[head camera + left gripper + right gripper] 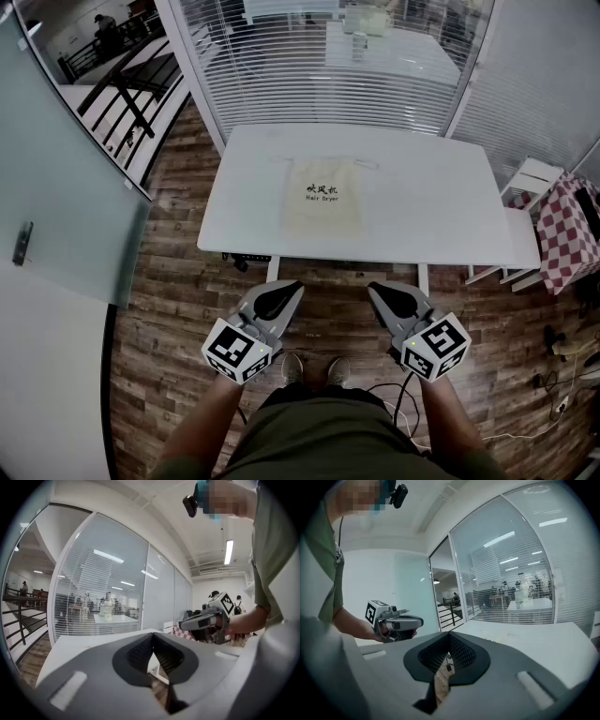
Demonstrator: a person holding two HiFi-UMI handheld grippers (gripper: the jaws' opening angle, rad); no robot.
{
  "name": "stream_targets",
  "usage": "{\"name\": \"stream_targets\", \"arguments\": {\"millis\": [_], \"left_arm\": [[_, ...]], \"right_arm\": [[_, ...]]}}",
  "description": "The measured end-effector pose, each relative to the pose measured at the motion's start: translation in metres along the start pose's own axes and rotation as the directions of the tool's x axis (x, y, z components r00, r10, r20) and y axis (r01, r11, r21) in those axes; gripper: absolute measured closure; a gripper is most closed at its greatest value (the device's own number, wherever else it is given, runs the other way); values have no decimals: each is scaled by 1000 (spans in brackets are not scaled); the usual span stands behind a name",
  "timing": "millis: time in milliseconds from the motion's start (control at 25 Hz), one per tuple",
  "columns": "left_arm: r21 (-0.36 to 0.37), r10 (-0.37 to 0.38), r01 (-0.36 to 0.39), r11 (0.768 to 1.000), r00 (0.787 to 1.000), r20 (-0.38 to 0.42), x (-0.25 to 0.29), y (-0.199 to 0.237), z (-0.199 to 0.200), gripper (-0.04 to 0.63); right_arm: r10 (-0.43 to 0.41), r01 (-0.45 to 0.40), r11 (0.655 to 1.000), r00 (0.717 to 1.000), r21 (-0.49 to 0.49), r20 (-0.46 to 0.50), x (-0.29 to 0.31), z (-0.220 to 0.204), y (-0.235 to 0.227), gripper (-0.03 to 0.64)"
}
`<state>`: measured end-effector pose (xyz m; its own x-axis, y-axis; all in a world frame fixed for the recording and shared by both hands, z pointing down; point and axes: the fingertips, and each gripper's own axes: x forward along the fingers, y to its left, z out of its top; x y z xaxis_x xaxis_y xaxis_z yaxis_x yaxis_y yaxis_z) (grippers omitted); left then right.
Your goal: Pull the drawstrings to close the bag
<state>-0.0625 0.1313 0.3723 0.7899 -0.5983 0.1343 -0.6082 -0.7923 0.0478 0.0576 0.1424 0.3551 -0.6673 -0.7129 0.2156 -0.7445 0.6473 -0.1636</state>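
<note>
A cream drawstring bag (322,195) with dark print lies flat on the white table (441,216), its mouth toward the far edge. Thin drawstring ends stick out at its top left (281,159) and top right (367,164). Both grippers hang in front of the table's near edge, over the wooden floor, well short of the bag. My left gripper (291,287) is shut with nothing in it, jaws meeting at the tip (152,637). My right gripper (376,287) is shut and empty too (450,637). Each gripper view shows the other gripper held beside it (206,619) (396,620).
A white chair (536,178) and a red checked cloth (568,228) stand right of the table. Glass walls with blinds (309,66) close off the far side, and a frosted glass panel (66,187) stands at the left. Cables (401,398) lie on the floor by my feet.
</note>
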Motion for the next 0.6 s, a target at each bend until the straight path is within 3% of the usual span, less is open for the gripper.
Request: {"name": "stream_targets", "arguments": {"millis": [600], "left_arm": [[-24, 64, -65, 998, 997, -36, 2, -15, -20, 592]], "right_arm": [[-5, 6, 999, 1000, 50, -17, -21, -31, -28, 606]]}}
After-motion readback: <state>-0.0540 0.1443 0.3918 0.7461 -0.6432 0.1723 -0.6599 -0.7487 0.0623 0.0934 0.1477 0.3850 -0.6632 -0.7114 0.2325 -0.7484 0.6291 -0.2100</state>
